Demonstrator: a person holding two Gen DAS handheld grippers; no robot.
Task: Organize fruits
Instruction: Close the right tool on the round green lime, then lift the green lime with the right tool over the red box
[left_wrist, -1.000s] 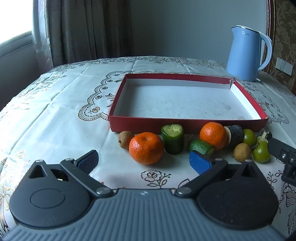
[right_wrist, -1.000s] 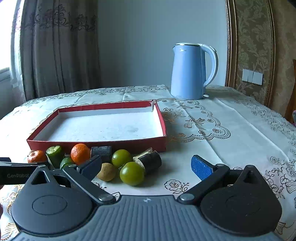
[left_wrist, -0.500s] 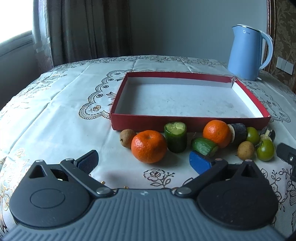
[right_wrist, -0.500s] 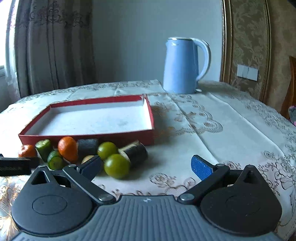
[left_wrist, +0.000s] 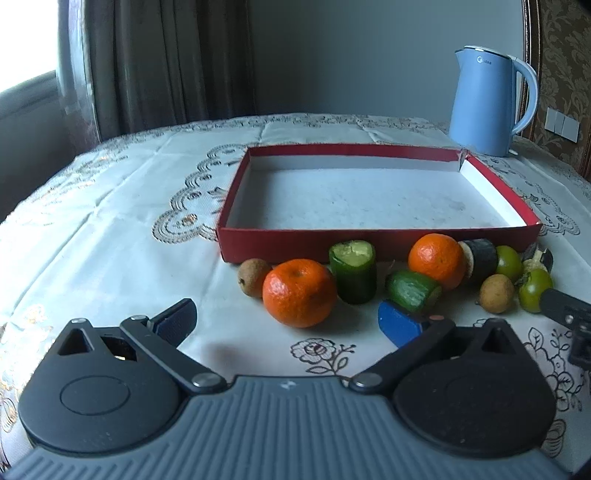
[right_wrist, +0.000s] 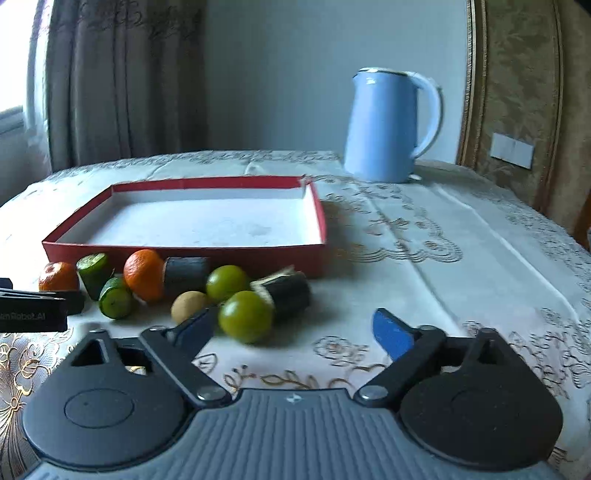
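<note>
Fruits (left_wrist: 299, 291) lie before the box (left_wrist: 376, 245); kettle (left_wrist: 487, 103) behind.

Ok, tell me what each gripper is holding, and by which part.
Nothing is held. The left gripper is open and empty; the right gripper is closing, its pads touching nothing.

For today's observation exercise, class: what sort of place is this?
Probably a home dining room: an embroidered cream tablecloth, heavy brown curtains by a window, and a pale blue electric kettle by a patterned wall.
</note>
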